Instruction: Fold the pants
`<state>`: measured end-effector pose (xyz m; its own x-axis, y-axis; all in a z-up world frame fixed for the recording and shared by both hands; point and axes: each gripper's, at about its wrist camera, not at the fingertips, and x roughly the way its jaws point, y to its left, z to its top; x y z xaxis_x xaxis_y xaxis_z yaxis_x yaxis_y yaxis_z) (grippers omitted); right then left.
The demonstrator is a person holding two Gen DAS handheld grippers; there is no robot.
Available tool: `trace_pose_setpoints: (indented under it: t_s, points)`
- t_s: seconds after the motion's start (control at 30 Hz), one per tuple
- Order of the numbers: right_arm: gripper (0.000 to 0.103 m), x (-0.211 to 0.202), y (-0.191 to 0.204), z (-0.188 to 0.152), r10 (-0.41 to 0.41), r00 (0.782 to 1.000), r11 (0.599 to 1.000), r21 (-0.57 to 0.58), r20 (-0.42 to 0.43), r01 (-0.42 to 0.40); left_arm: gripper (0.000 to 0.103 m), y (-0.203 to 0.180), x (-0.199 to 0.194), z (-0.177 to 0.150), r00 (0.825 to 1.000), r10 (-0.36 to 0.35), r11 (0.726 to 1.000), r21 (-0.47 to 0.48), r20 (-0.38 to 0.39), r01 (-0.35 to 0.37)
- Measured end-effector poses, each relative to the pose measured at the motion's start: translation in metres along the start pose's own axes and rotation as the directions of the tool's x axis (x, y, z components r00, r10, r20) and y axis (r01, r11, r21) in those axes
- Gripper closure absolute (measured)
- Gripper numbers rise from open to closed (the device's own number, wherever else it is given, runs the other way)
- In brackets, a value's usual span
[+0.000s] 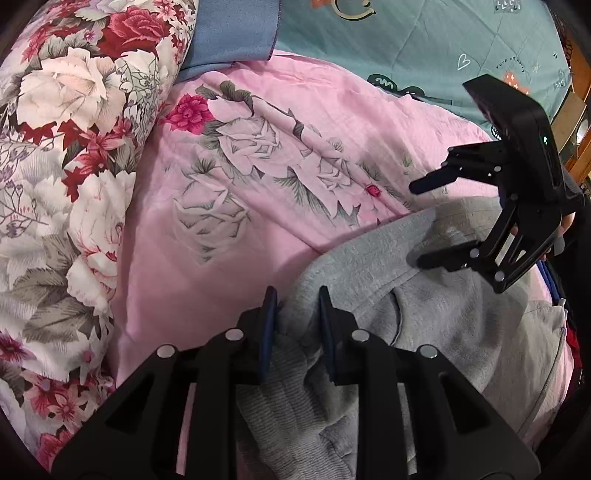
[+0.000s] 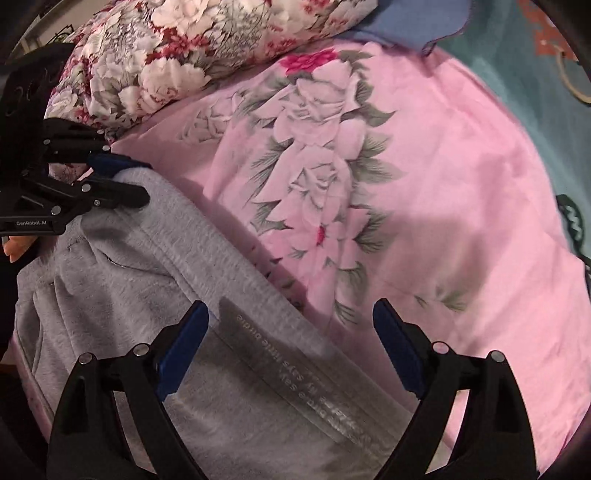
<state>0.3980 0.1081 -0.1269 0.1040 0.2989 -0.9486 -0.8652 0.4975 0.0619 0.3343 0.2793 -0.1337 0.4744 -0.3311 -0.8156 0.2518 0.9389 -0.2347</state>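
The left gripper (image 1: 297, 317) has its jaws pinching a bunched edge of the grey knitted cotton pants (image 1: 436, 306), with ribbed fabric gathered between the blue pads and hanging below them. Across from it, the right gripper (image 2: 291, 334) has its jaws spread wide, nothing between them, hovering just above a flatter stretch of the same pants (image 2: 155, 295); whether the pads touch the cloth cannot be told.

Outward from the jaws, the pants lie crumpled on a pink bedsheet printed with pale roses (image 1: 280, 155), their long edge running diagonally away from the right jaws toward the left ones. Beyond the jaws, a white quilt with red and pink flowers (image 1: 62, 155) is heaped at the sheet's far side, with a plain blue cloth (image 1: 236, 33) and a teal cartoon-print blanket (image 1: 443, 40) behind.

Judging by the rumpled, uneven lie, the folding looks barely begun: one edge is gripped, no neat fold is visible, and smoothing, doubling and folding remain.

Pale lettering runs along the band of the pants between the right jaws; it reads roughly "says little birdie", the rest too blurred. The left gripper's body is marked "GenRobot.AI". The teal blanket carries small writing, too small to read.
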Motion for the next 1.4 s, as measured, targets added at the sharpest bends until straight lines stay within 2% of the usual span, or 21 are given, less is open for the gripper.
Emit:
trace_pose_setpoints:
  t_s: [0.03, 0.07, 0.1, 0.13, 0.17, 0.27, 0.4, 0.5, 0.6, 0.7, 0.83, 0.93, 1.0, 1.1, 1.2, 1.4]
  points:
    - [0.031, 0.004, 0.004, -0.002, 0.026, 1.000, 0.999, -0.022, -0.017, -0.027, 0.081, 0.000, 0.000, 0.000, 1.000, 0.000, 1.000, 0.000, -0.001, 0.000]
    - [0.051, 0.003, 0.008, -0.003, 0.001, 1.000, 0.999, -0.043, 0.000, -0.001, 0.081, 0.000, 0.001, 0.000, 1.000, 0.002, 1.000, 0.002, -0.003, -0.002]
    - [0.066, 0.002, 0.012, -0.005, -0.014, 1.000, 0.998, -0.057, 0.008, 0.015, 0.081, 0.000, 0.001, 0.000, 1.000, 0.006, 1.000, 0.002, -0.005, -0.006]
    - [0.076, -0.001, 0.012, -0.006, 0.008, 1.000, 0.998, -0.056, 0.014, -0.007, 0.081, 0.000, 0.002, 0.000, 1.000, 0.006, 1.000, 0.003, -0.006, -0.006]
    - [0.093, -0.004, 0.011, -0.007, 0.034, 0.999, 0.999, -0.042, 0.018, -0.033, 0.081, 0.000, 0.001, 0.000, 1.000, 0.008, 1.000, 0.002, -0.004, -0.008]
    - [0.093, -0.016, 0.014, -0.004, -0.045, 0.994, 0.998, -0.035, 0.101, 0.049, 0.081, 0.000, -0.004, 0.002, 1.000, 0.017, 1.000, -0.004, 0.024, -0.017]
    - [0.093, -0.011, 0.014, 0.007, -0.121, 0.977, 0.993, 0.011, 0.177, 0.121, 0.079, 0.010, -0.001, 0.007, 0.997, 0.061, 0.995, -0.080, 0.043, -0.058]
    - [0.093, 0.007, 0.011, 0.014, -0.144, 0.974, 0.989, 0.047, 0.177, 0.138, 0.079, 0.011, 0.008, 0.007, 0.993, 0.114, 0.991, -0.079, 0.026, -0.111]
    - [0.093, 0.008, 0.011, 0.016, -0.156, 0.973, 0.987, 0.056, 0.171, 0.149, 0.080, 0.007, 0.009, 0.007, 0.991, 0.132, 0.989, -0.063, 0.021, -0.130]
    - [0.093, -0.026, 0.011, 0.011, -0.129, 0.970, 0.990, 0.078, 0.205, 0.116, 0.081, 0.000, -0.018, 0.008, 0.991, 0.106, 0.993, -0.061, 0.076, -0.101]
    - [0.093, -0.085, 0.041, -0.012, -0.110, 0.960, 0.993, 0.064, 0.256, 0.097, 0.080, -0.023, -0.060, 0.003, 0.986, 0.105, 0.994, -0.051, 0.131, -0.099]
    - [0.093, -0.124, 0.081, -0.040, -0.115, 0.954, 0.993, 0.039, 0.276, 0.108, 0.082, -0.048, -0.093, -0.020, 0.980, 0.100, 0.995, -0.013, 0.172, -0.100]
    - [0.094, -0.143, 0.113, -0.064, -0.114, 0.953, 0.993, 0.040, 0.279, 0.107, 0.088, -0.065, -0.116, -0.046, 0.977, 0.087, 0.995, 0.023, 0.196, -0.094]
    - [0.094, -0.150, 0.156, -0.095, -0.137, 0.954, 0.990, 0.055, 0.265, 0.127, 0.093, -0.091, -0.141, -0.086, 0.971, 0.094, 0.989, 0.093, 0.220, -0.117]
    - [0.094, -0.149, 0.192, -0.127, -0.116, 0.962, 0.991, 0.095, 0.248, 0.095, 0.094, -0.111, -0.153, -0.123, 0.974, 0.115, 0.980, 0.140, 0.195, -0.144]
    - [0.094, -0.133, 0.229, -0.161, -0.045, 0.967, 0.992, 0.122, 0.252, 0.015, 0.095, -0.121, -0.158, -0.178, 0.979, 0.148, 0.967, 0.187, 0.137, -0.173]
